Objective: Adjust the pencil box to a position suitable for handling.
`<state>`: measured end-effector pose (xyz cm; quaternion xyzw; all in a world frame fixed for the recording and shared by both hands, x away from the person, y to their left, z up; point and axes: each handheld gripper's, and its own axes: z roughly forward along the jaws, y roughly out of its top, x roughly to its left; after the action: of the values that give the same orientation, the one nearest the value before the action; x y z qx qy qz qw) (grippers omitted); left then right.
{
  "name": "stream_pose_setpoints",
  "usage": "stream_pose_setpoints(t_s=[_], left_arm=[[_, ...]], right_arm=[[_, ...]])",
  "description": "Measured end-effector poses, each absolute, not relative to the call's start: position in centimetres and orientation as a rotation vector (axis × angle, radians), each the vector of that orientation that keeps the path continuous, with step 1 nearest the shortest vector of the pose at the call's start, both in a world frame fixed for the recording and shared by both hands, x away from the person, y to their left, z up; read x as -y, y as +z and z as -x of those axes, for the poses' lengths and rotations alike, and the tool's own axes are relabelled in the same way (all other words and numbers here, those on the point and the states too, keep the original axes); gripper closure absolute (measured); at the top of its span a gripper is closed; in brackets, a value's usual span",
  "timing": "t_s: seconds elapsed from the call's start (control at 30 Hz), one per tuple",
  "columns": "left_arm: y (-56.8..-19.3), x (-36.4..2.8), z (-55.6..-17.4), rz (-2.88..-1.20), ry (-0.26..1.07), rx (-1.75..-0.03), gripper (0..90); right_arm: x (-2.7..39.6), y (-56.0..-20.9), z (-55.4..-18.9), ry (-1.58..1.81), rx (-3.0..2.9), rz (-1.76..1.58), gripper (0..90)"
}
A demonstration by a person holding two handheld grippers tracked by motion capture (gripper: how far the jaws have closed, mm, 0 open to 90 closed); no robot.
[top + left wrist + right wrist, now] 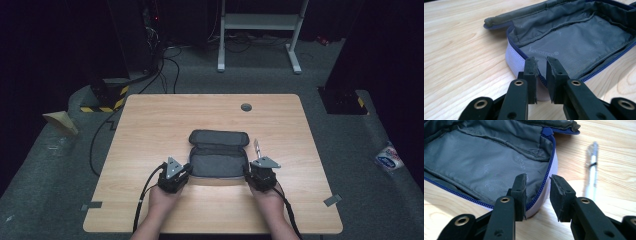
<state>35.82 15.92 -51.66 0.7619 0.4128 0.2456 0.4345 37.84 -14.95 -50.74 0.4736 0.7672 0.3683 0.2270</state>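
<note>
Open fabric pencil case [218,159] lying flat near the middle of the tabletop [150,125], lid flap folded back on the far side, grey lining up. Soft, light and floppy by the look of it: thin cloth walls, no stiffness beyond the zip seam, likely to sag or fold if lifted by one end. Best hold judged to be the zippered rim at the two near corners, where the blue zip tape gives the pads something firm. Left claw [540,75] at the case's near-left corner, jaws narrowed astride the rim with the wall between them, seemingly pinching it, though a sliver of gap shows. Right claw [538,195] at the near-right corner, jaws astride the zip edge, inner pad against the lining, outer pad standing a little off the wall, so not yet clamped. Pen [591,170] just beside the case's right end, apart from it.
</note>
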Motion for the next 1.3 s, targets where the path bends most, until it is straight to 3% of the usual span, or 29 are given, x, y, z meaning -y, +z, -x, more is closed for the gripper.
stream_pose_setpoints(t_s=[0.2, 0.3, 0.57, 0.83, 1.03, 1.3], left_arm=[[-51.5, -15.9, -35.8, -1.881, 0.618, -1.033, 75.4], [-50.9, -16.2, -35.6, -1.833, 0.577, -1.056, 69.8], [-48.5, -18.6, -34.2, -1.741, 0.601, -1.051, 64.6], [-50.1, -22.8, -34.2, -1.834, 0.594, -1.180, 58.9], [-51.9, -25.2, -33.5, -1.919, 0.670, -1.273, 52.8], [-52.7, -25.2, -33.8, -1.972, 0.629, -1.315, 41.6]], right_arm=[[15.3, -50.6, -37.9, 1.014, -2.110, -1.301, 62.8], [15.3, -49.8, -37.5, 1.087, -2.104, -1.271, 54.2], [17.3, -47.7, -36.8, 1.153, -2.025, -1.260, 51.4], [20.8, -48.7, -38.0, 1.058, -2.006, -1.357, 52.6], [22.3, -49.8, -38.1, 1.020, -2.002, -1.386, 52.1], [21.7, -50.3, -38.0, 0.997, -2.025, -1.360, 50.6]])
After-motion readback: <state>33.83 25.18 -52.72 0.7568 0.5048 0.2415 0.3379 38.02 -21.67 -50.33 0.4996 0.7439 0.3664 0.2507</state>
